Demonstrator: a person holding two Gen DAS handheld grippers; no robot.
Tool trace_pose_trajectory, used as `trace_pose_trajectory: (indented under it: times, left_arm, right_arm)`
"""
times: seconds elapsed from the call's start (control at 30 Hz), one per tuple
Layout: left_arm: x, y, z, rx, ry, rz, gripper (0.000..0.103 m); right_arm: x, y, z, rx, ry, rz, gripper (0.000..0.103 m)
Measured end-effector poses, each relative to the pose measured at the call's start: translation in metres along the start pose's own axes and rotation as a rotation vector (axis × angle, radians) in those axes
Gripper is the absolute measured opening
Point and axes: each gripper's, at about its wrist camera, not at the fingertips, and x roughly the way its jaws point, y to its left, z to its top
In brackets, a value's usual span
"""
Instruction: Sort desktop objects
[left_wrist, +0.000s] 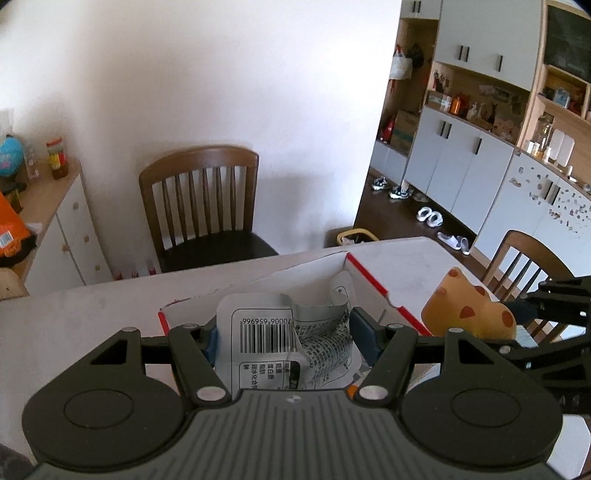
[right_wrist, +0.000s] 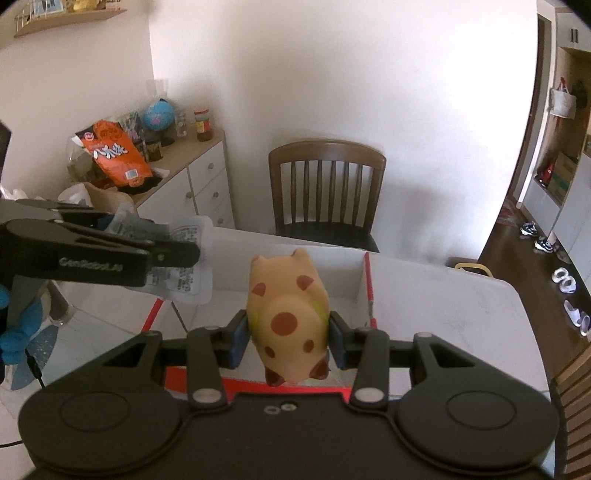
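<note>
My left gripper (left_wrist: 286, 332) is shut on a crumpled silver snack wrapper (left_wrist: 284, 343) with a barcode, held above an open white cardboard box with red edges (left_wrist: 369, 275). My right gripper (right_wrist: 288, 332) is shut on a tan toy pig with brown spots (right_wrist: 286, 314), held over the same box (right_wrist: 367, 291). The pig (left_wrist: 469, 310) shows at the right of the left wrist view. The left gripper and wrapper (right_wrist: 184, 269) show at the left of the right wrist view.
The box sits on a white marble table (right_wrist: 461, 314). A brown wooden chair (right_wrist: 327, 188) stands behind the table, a second chair (left_wrist: 524, 262) at its right. A white sideboard (right_wrist: 199, 177) with snacks and a globe is at the left. A small blue fan (right_wrist: 33, 350) lies near the left.
</note>
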Motion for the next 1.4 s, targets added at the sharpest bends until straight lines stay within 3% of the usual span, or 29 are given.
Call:
trace_pose_trajectory:
  times: [0.8, 1.07, 1.4]
  left_arm:
    - [0.108, 0.020, 0.002, 0.070, 0.139, 0.068, 0.067]
    - [0.132, 0.015, -0.003, 0.131, 0.164, 0.087, 0.067]
    - [0.155, 0.006, -0.012, 0.228, 0.206, 0.134, 0.068]
  right_arm:
    - [0.097, 0.010, -0.001, 0.015, 0.152, -0.018, 0.043]
    - [0.128, 0.016, -0.015, 0.009, 0.256, 0.008, 0.043]
    - [0.144, 0.024, -0.019, -0.013, 0.283, -0.011, 0.043]
